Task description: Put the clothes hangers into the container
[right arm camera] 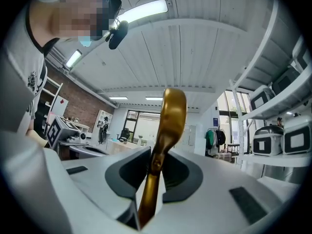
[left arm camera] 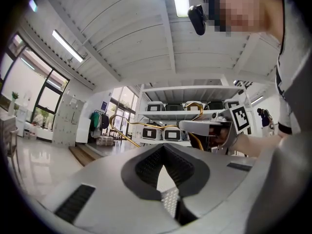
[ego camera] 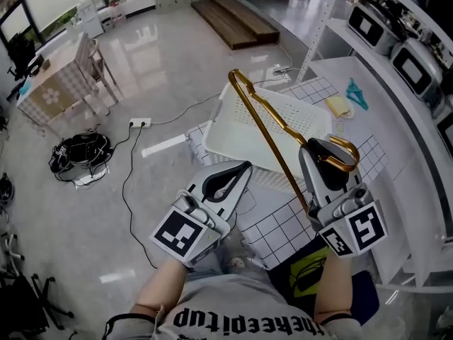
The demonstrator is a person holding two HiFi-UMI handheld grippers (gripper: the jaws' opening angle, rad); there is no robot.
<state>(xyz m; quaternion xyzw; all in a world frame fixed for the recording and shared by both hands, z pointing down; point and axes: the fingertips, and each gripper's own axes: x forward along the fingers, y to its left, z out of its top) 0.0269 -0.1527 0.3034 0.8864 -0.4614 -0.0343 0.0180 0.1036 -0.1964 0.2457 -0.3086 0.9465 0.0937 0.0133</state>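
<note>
A gold clothes hanger slants above the white perforated container, its far corner high over the container's back rim and its hook curling by my right gripper. That gripper is shut on the hanger near the hook. In the right gripper view the gold hanger stands up between the dark pads. My left gripper hovers at the container's near edge, shut and holding nothing. From the left gripper view the gold hanger and the right gripper show beyond the left gripper.
The container rests on a table with a grid-patterned cloth. A teal hanger and a yellow item lie at the table's back right. Shelves with appliances run along the right. A power strip, cables and a black bag lie on the floor.
</note>
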